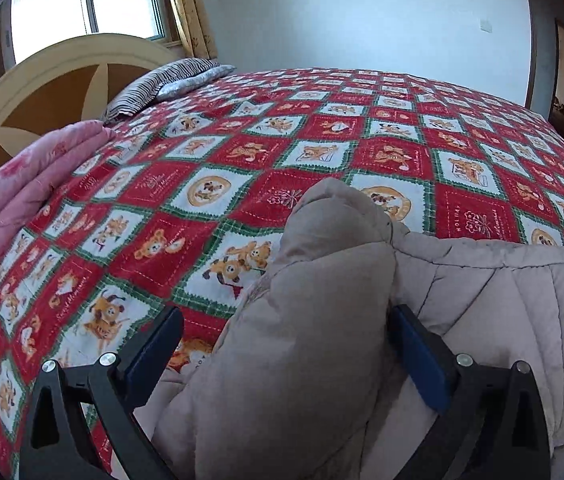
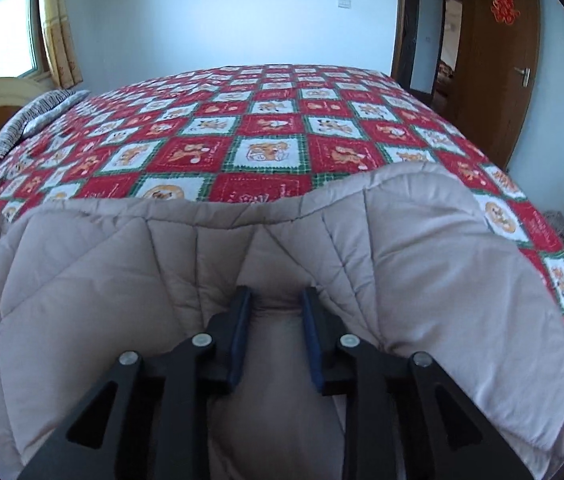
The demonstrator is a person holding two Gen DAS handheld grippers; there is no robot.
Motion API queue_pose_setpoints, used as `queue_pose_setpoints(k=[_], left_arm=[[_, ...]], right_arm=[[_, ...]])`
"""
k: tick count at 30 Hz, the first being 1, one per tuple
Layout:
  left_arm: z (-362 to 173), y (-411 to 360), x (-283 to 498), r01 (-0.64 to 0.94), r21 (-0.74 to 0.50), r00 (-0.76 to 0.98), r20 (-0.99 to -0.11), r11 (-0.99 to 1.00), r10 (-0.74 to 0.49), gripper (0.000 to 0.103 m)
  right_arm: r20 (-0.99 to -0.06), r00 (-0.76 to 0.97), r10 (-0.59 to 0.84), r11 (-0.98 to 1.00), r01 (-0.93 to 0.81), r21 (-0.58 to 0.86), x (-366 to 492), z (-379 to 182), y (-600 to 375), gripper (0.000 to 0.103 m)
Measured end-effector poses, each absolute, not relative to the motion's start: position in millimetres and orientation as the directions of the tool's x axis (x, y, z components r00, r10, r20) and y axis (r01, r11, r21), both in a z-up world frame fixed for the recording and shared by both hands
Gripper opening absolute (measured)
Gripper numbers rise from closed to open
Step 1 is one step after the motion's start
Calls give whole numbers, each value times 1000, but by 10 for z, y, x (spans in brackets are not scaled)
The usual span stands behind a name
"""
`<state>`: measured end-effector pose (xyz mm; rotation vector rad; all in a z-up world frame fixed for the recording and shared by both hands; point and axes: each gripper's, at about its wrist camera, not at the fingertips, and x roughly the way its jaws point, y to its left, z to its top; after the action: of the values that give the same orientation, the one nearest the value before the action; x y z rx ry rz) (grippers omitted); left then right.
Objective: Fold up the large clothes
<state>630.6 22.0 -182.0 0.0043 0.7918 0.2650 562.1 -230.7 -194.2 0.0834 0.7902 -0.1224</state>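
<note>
Cool daylight enters through the window [image 1: 86, 4] at far left, blown out to white glare. The wall [image 2: 222, 20] takes a bluish cast. Shadows are soft. Fisheye distortion bows the bed [image 1: 321, 128], dark vignette rims the corners, and both views stay fairly sharp

Beige quilted coat [image 2: 162, 272], plain, diagonal stitch lines; bedspread [image 1: 242, 152] red and white squares with green plaid borders, tan bear motifs; folded pink blanket [image 1: 22, 192], faint floral print; pillow [image 1: 154, 84] black-and-white stripes; headboard [image 1: 62, 80] cream and brown; curtain [image 1: 194, 12] pale yellow; door [image 2: 497, 60] brown wood, red emblem.
</note>
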Motion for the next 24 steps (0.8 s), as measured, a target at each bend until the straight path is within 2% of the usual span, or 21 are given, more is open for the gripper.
queue_pose_setpoints(k=[24], left_arm=[[-1956, 240, 6376, -214, 54, 655, -733, 975, 184, 102]], right_arm=[[-711, 690, -139, 987, 157, -41, 5666, -2074, -2191, 29]])
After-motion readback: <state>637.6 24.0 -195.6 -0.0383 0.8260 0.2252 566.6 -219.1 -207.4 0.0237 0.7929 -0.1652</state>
